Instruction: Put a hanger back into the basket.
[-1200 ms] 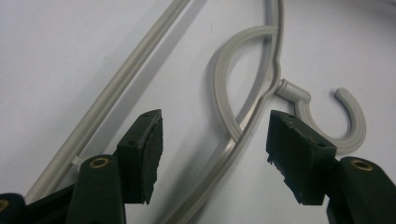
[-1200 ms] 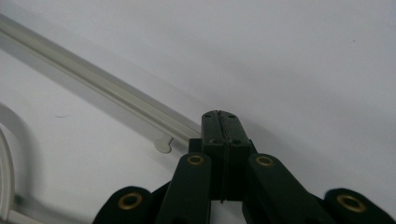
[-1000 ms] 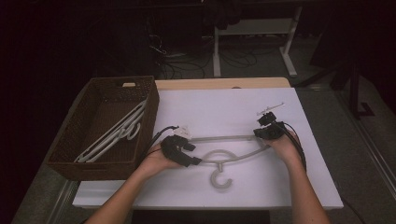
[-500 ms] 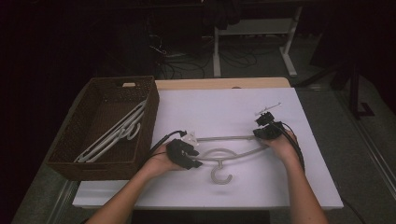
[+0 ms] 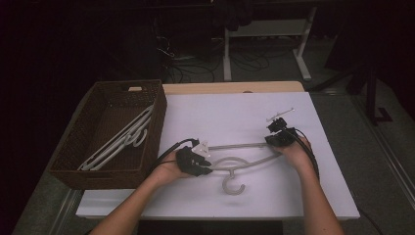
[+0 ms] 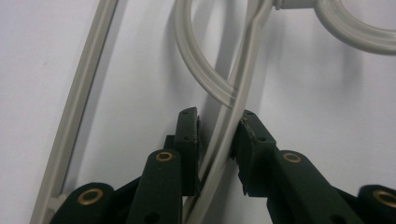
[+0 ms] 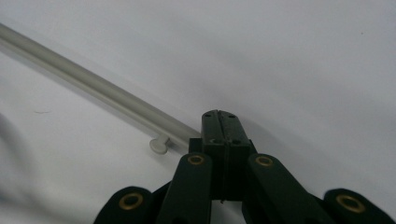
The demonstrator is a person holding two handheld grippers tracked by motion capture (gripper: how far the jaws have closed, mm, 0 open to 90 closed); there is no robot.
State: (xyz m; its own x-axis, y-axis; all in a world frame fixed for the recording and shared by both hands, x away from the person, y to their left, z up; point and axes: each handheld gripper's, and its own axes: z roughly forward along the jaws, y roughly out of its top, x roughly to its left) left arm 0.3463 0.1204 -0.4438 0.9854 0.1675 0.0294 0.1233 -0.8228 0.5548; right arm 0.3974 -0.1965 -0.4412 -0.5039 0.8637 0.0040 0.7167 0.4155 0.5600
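1 hanger (image 5: 244,161) flat, long axis along table's (image 5: 235,112) near edge, hook toward it | L gripper (image 5: 208,169) closing on arm, R gripper (image 5: 274,139) clamped on end | basket (image 5: 73,166) at left edge: white hangers (image 5: 120,139)

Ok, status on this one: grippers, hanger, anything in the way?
Left gripper jaws just closing around hanger arm. Right gripper shut at hanger's far end. Basket left, not in the way.
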